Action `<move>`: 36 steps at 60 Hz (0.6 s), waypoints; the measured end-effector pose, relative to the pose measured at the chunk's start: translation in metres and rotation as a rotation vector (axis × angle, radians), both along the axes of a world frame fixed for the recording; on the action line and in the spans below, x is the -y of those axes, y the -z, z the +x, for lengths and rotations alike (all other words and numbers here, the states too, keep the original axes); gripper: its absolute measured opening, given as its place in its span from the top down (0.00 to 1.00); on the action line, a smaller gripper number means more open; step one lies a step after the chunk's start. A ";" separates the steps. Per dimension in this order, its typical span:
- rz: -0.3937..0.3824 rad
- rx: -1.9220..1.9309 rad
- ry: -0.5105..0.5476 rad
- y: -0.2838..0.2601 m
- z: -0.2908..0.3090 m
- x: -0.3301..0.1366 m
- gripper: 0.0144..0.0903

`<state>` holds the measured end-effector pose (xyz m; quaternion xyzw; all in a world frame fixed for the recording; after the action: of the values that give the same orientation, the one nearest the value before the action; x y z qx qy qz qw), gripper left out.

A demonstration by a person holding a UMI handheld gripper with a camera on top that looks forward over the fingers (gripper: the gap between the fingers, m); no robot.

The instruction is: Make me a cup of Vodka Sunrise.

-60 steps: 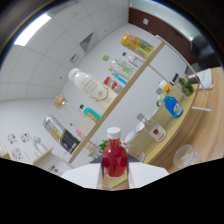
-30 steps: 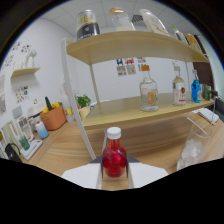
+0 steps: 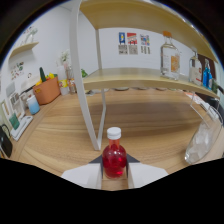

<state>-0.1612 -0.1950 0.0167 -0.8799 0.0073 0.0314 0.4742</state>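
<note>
Standing clamped between the hand-held gripper (image 3: 114,176) fingers: red bottle (image 3: 114,159).

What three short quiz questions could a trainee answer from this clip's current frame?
1. True or false: the gripper is shut on a small bottle of red liquid with a white cap.
2. Multiple choice: where does the large clear bottle with the orange label stand? A) on the shelf; B) on the counter; C) in the gripper.
3. Fill in: the clear glass beside the gripper stands on the ____.

Key: 1 true; 2 A; 3 counter.
</note>
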 end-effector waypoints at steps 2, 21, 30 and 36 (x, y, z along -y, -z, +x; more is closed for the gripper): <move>-0.025 0.001 -0.002 0.004 0.000 0.003 0.73; -0.025 0.019 -0.023 0.004 0.001 0.019 0.66; -0.015 0.021 -0.049 -0.008 0.001 0.037 0.18; 0.019 0.003 -0.052 -0.032 0.004 0.053 0.11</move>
<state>-0.1569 -0.2482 0.0490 -0.8752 -0.0167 0.0425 0.4816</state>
